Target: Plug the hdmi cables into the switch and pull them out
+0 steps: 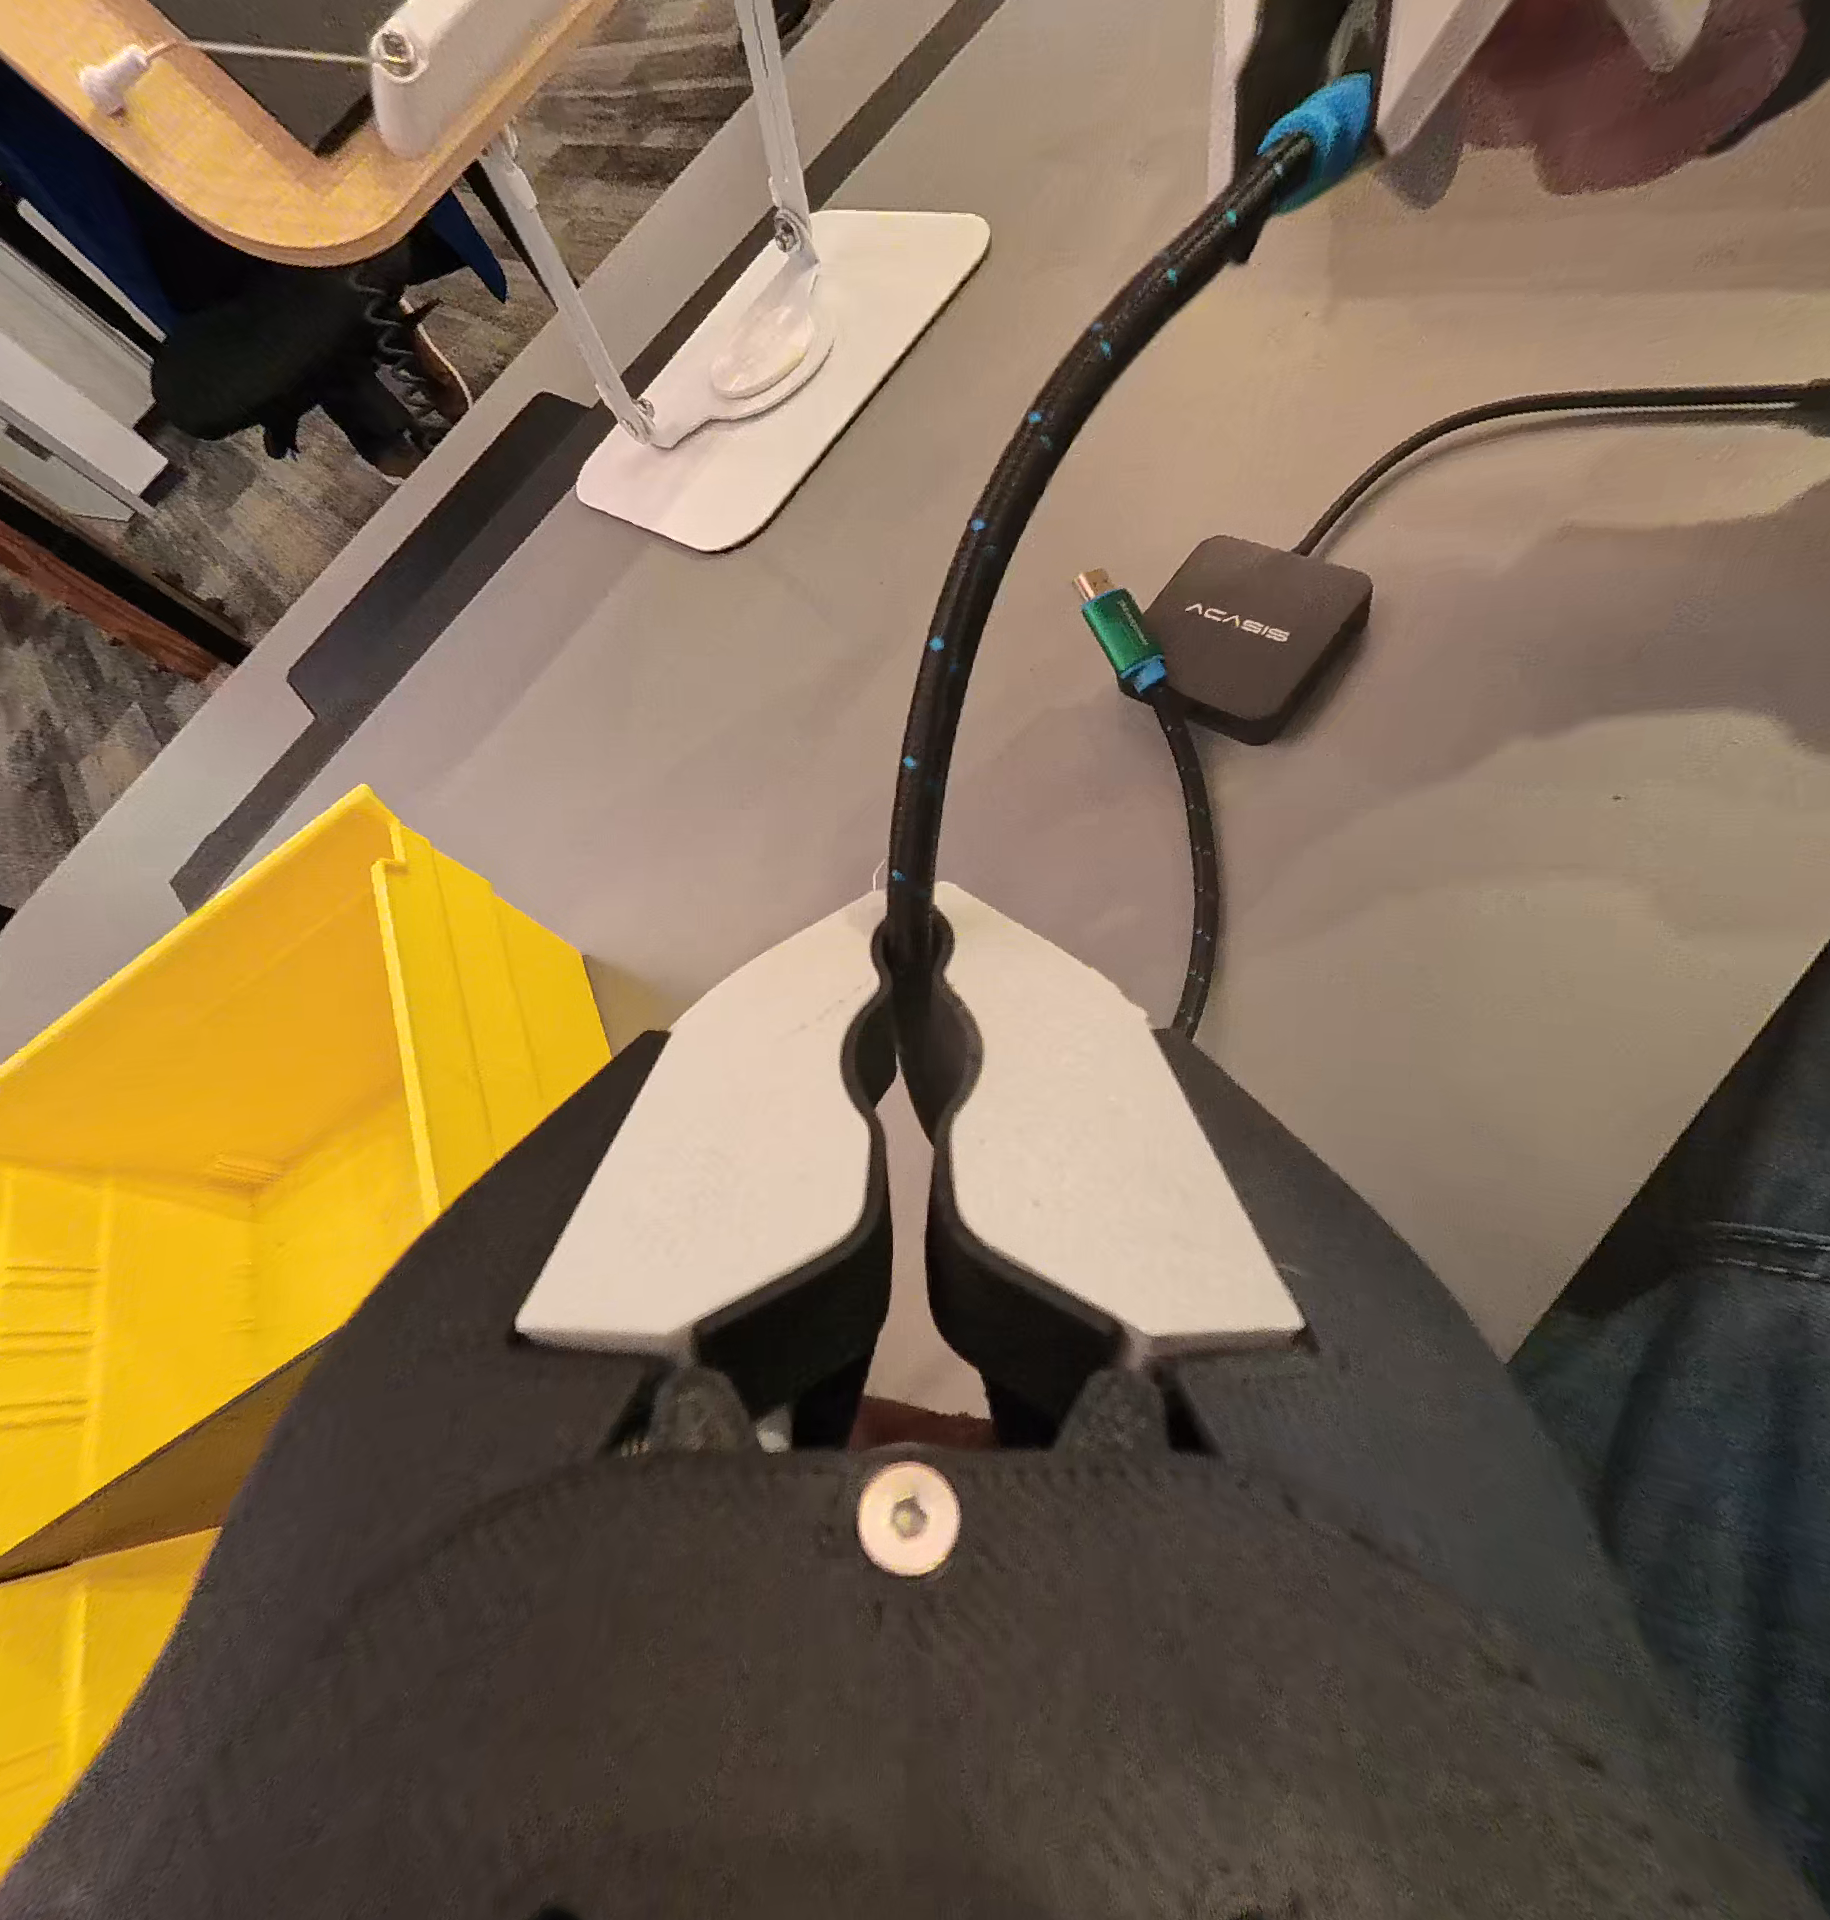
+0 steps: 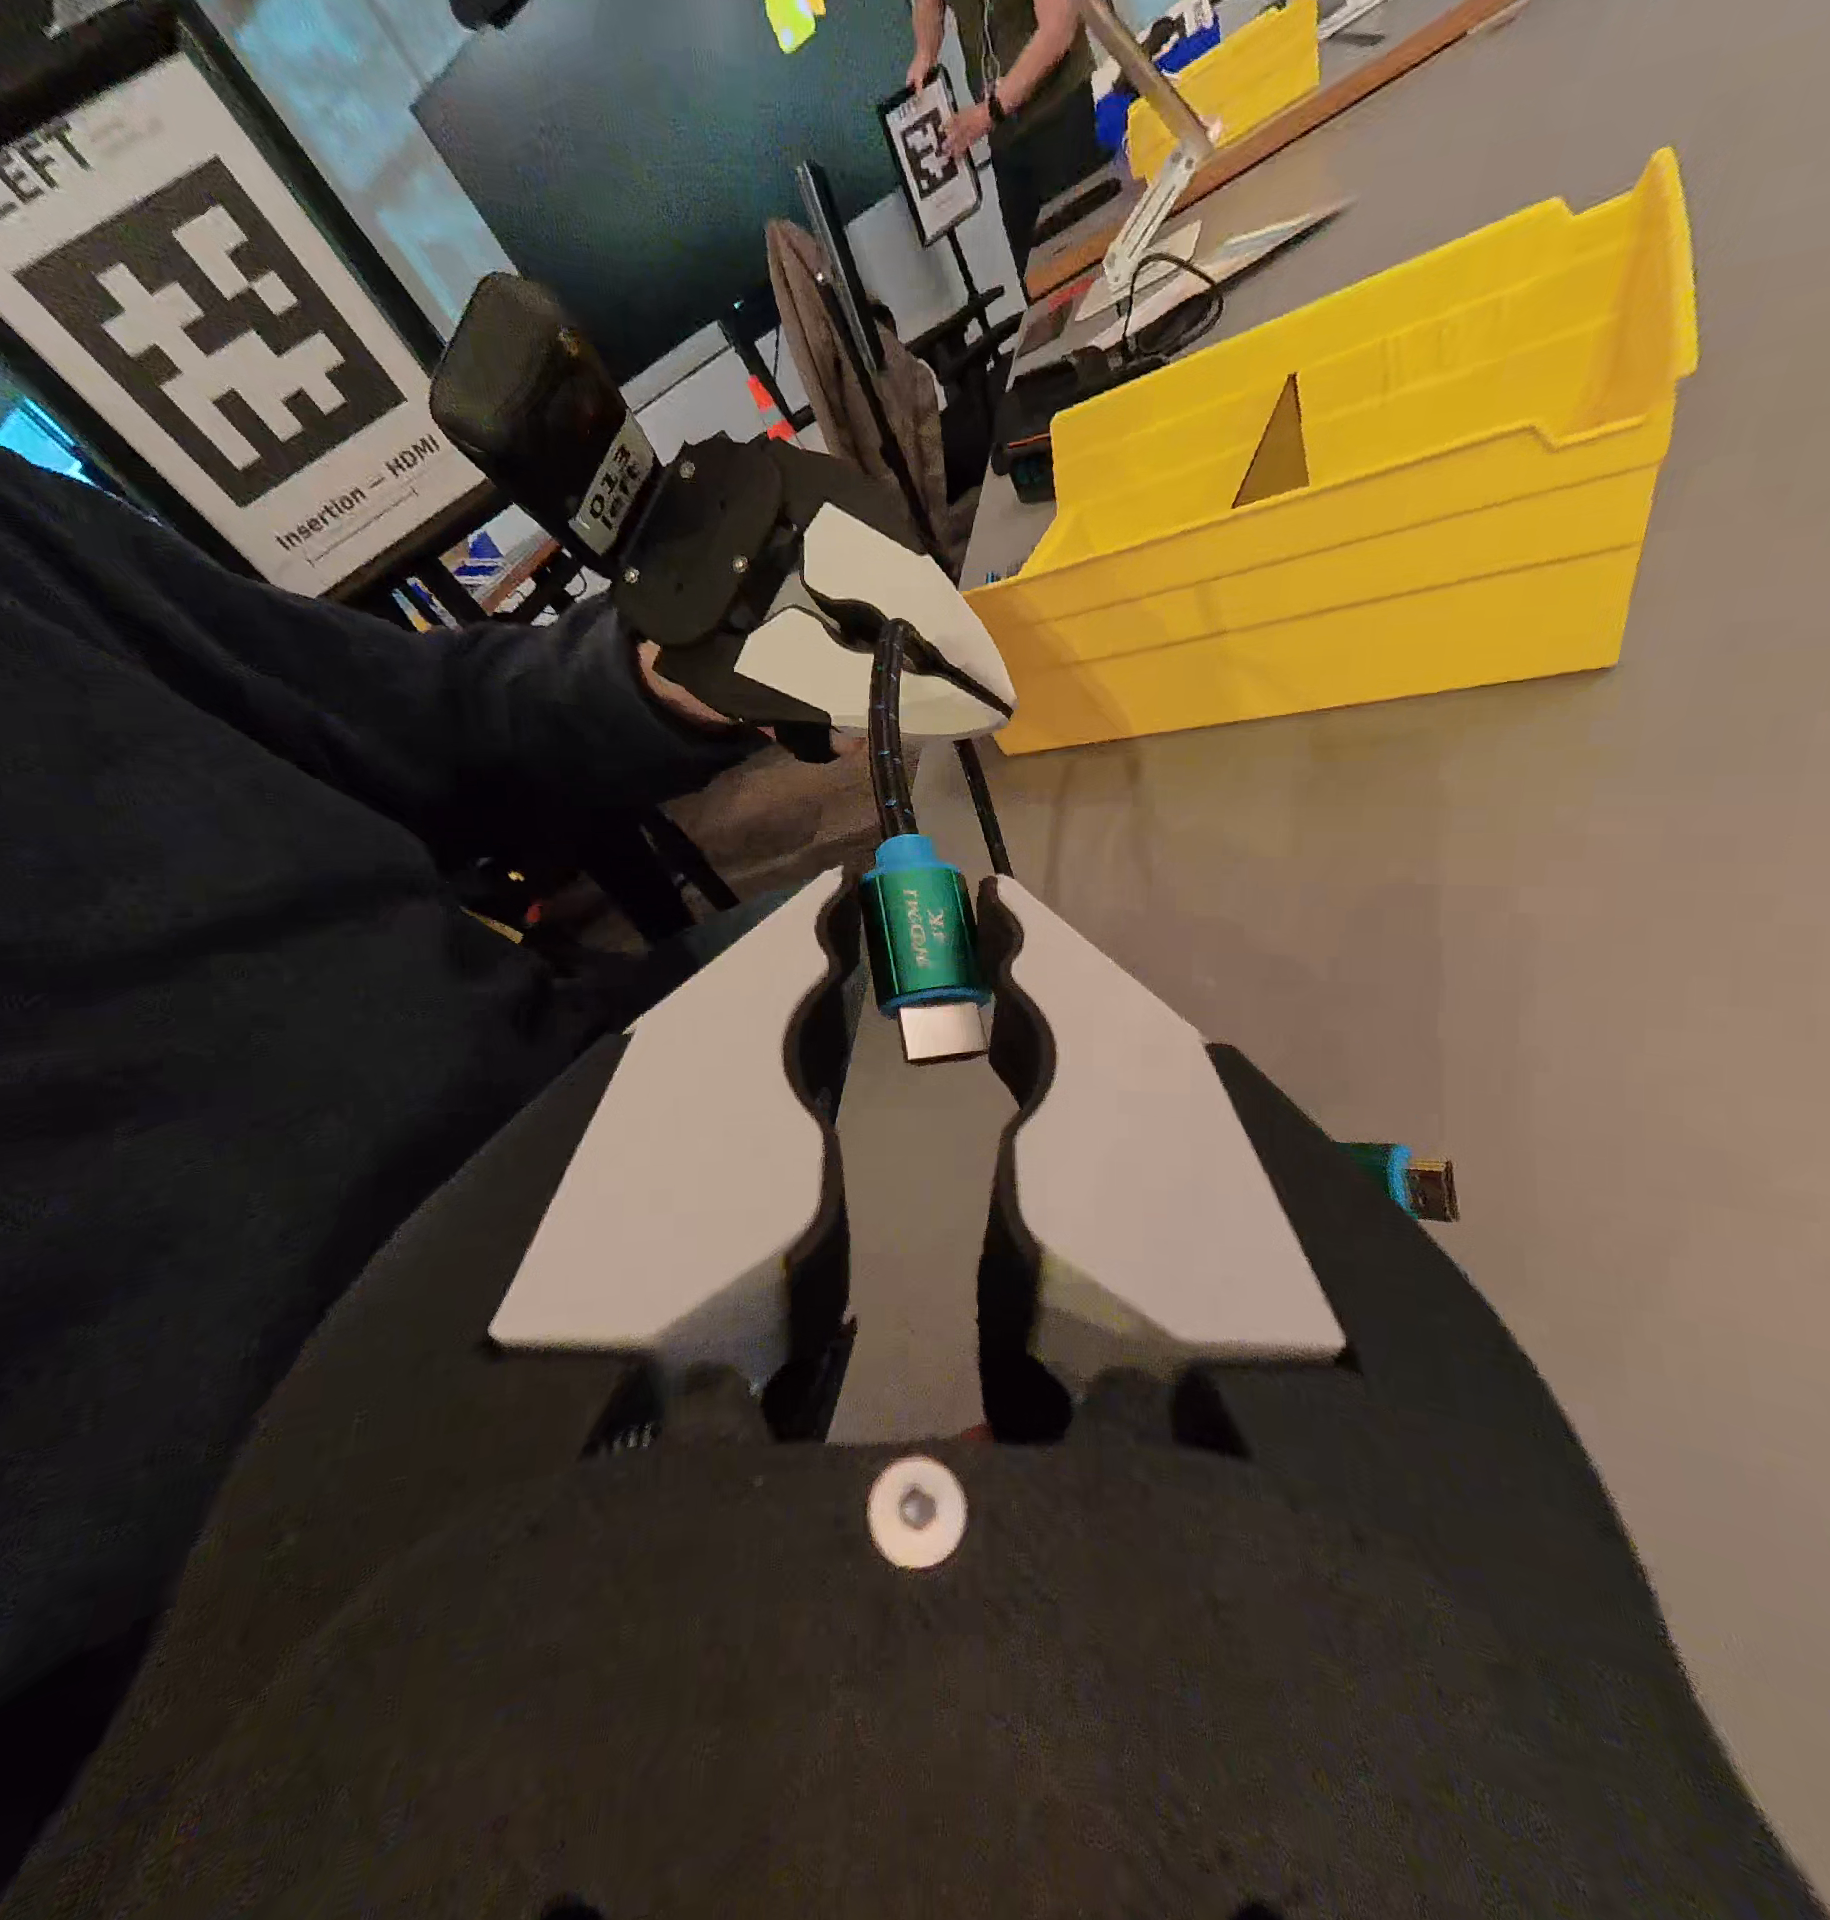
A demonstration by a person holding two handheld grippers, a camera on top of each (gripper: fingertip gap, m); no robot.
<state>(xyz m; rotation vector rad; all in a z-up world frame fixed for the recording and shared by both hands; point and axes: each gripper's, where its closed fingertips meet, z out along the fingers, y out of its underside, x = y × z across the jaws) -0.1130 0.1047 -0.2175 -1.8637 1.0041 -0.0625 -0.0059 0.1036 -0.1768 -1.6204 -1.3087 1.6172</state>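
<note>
1. Left gripper pinches the braided HDMI cable.
2. Its green plug hangs between the right gripper's parted fingers, metal tip toward the camera.
3. Black switch lies on the table, beyond.

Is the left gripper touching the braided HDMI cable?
Touching. The left wrist view shows the left gripper shut on the braided HDMI cable, pinched between its white fingertips.

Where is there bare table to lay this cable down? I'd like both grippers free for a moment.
Bare grey table lies between the yellow bin, the white stand base and the braided cable. It is crowded around the black switch, where the loose green plug lies alongside.
</note>
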